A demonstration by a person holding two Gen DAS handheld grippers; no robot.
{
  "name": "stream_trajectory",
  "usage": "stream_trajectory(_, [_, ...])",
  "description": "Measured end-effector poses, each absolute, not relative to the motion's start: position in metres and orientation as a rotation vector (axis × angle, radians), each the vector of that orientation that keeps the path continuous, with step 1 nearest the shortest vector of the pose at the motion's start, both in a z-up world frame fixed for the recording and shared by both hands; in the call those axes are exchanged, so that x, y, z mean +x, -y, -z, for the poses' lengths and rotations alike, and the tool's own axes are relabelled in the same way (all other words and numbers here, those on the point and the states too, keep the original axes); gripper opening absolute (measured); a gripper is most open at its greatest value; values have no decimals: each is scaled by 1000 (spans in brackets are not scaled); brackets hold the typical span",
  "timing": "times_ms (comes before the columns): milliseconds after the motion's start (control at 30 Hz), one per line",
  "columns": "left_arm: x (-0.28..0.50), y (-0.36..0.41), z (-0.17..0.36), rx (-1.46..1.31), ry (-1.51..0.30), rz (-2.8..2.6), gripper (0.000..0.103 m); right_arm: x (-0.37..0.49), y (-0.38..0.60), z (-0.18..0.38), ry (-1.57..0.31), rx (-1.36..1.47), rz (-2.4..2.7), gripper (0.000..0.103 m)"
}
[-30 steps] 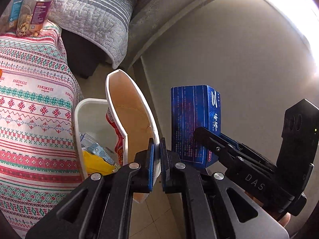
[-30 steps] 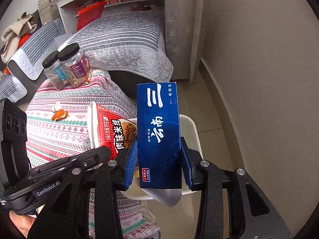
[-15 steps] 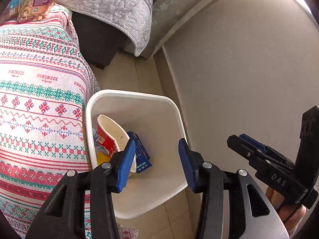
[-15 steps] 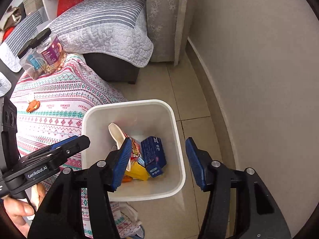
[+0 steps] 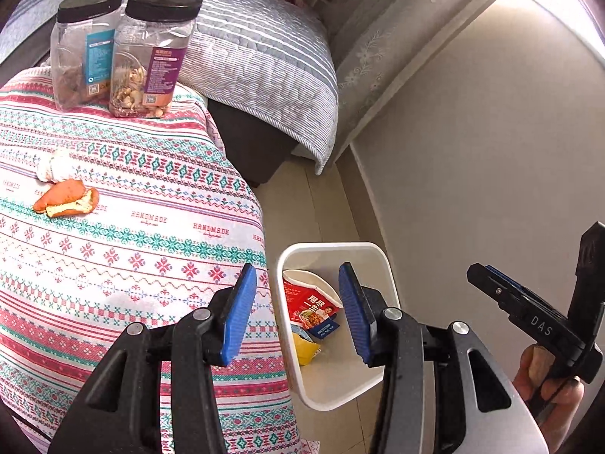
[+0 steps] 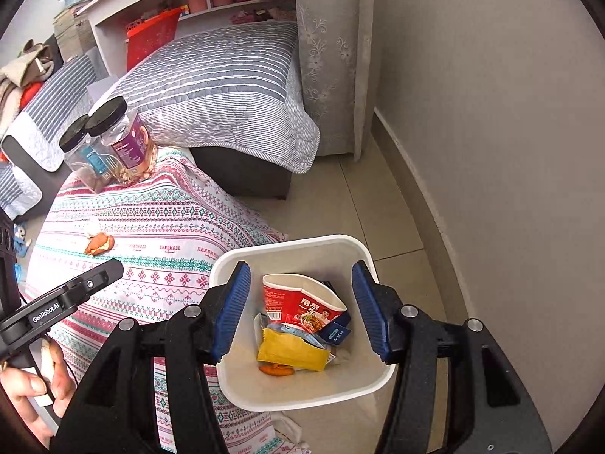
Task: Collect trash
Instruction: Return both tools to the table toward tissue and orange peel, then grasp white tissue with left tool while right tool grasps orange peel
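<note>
A white trash bin [image 6: 242, 386] stands on the floor beside the cloth-covered table [image 6: 159, 234]. In it lie a red noodle cup [image 6: 302, 300], a blue box [image 6: 336, 331] and a yellow wrapper [image 6: 291, 350]. The bin also shows in the left wrist view [image 5: 332, 382] with the red cup [image 5: 308, 299]. My right gripper [image 6: 300, 310] is open and empty above the bin. My left gripper [image 5: 297, 312] is open and empty over the table edge and bin. An orange peel [image 5: 64, 198] and a white scrap [image 5: 56, 164] lie on the tablecloth.
Two clear jars with black lids [image 5: 124, 49] stand at the table's far edge. A grey quilted bed [image 6: 227, 87] lies behind, with a curtain [image 6: 329, 56] and a beige wall [image 6: 491, 151] to the right. Tiled floor [image 6: 359, 208] runs past the bin.
Both grippers opened and let go: the noodle cup and the blue box dropped into the bin. Both grippers then rose and pulled back, the left one swinging toward the table.
</note>
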State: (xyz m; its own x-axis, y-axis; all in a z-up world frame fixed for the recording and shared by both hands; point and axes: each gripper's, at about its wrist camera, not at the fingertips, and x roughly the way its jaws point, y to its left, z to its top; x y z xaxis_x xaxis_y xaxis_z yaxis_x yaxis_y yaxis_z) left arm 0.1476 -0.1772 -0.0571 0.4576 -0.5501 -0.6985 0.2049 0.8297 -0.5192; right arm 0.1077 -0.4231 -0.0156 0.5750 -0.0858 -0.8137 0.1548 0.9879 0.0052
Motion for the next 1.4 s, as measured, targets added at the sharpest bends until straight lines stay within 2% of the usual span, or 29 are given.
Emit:
stream_trajectory(300, [181, 86, 44, -302, -1008, 271, 45, 132, 364, 12, -947, 47, 59, 54])
stream_trajectory(433, [208, 47, 54, -277, -1037, 190, 45, 141, 338, 11, -948, 52, 2, 58])
stream_trajectory(600, [236, 10, 79, -309, -1095, 130, 45, 154, 309, 17, -980, 72, -63, 58])
stream_trajectory(1367, [313, -15, 165, -429, -1157, 93, 47, 229, 209, 112, -1255, 174, -214, 60])
stream_trajectory(1400, [315, -13, 166, -429, -1155, 99, 44, 232, 205, 116, -1263, 178, -213, 60])
